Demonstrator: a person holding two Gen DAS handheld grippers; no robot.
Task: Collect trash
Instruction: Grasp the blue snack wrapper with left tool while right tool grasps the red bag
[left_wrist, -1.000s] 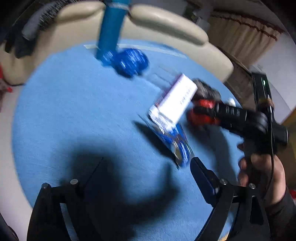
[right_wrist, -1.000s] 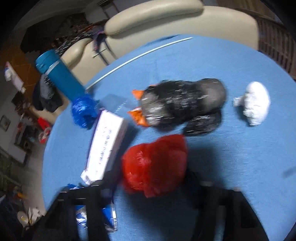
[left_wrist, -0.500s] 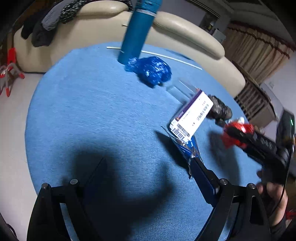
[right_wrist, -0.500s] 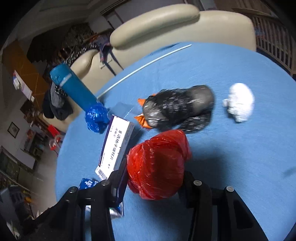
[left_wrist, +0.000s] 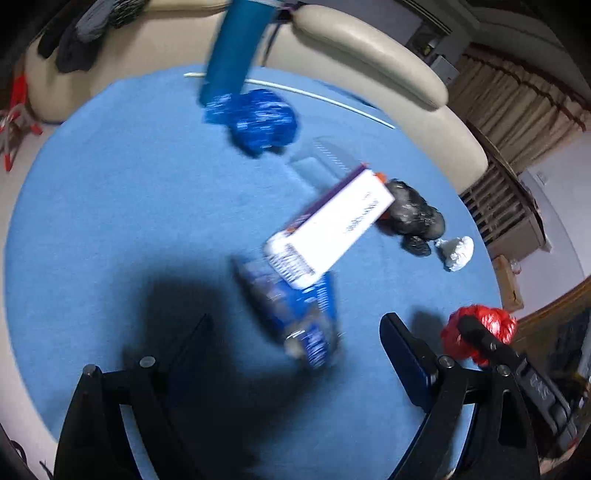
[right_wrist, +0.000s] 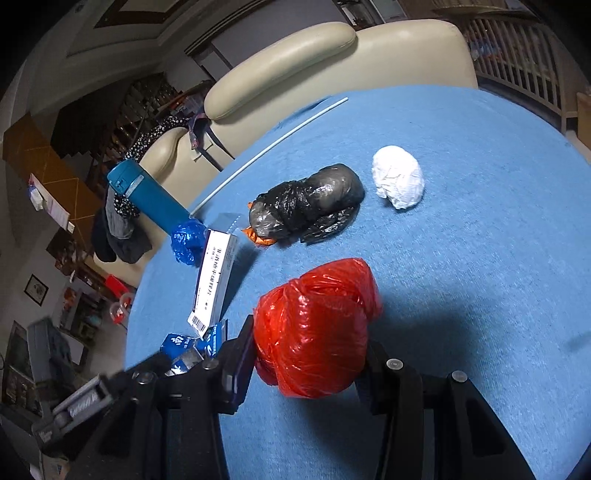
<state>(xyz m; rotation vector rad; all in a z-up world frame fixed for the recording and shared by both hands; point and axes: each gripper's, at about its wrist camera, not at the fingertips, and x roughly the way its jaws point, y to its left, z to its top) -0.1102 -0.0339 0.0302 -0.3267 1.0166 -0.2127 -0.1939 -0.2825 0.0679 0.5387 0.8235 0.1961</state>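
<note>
1. While our right gripper (right_wrist: 310, 354) has its jaws clamped on the red plastic bag (right_wrist: 317, 328), we see that bundle fill the gap between the two fingers in the right wrist view, above the blue tablecloth (right_wrist: 480, 258).
2. Our left gripper (left_wrist: 295, 332) has its jaws spread wide with nothing between them; the crumpled blue wrapper (left_wrist: 295, 314) lies on the cloth just ahead of the gap, blurred.
3. At 12 o'clock from that wrapper, we find the white carton (left_wrist: 332, 229) touching it and partly overlapping it, slanting toward 1 o'clock.
4. In the left wrist view, the red bag and the right gripper appear at 4 o'clock, near the table edge.
5. Beyond the carton's far end, we see the black plastic bag (right_wrist: 306, 203), with an orange scrap (right_wrist: 258, 236) peeking from under its near side.
6. At 3 o'clock of the black bag sits a white wad (right_wrist: 399, 177), close but apart.
7. At 10 o'clock from the carton lie a blue plastic ball (right_wrist: 186, 240) and, touching it, a teal cylinder (right_wrist: 147, 195).
8. A thin white rod (right_wrist: 273, 147) lies along the far edge, before the cream sofa (right_wrist: 332, 62).
</note>
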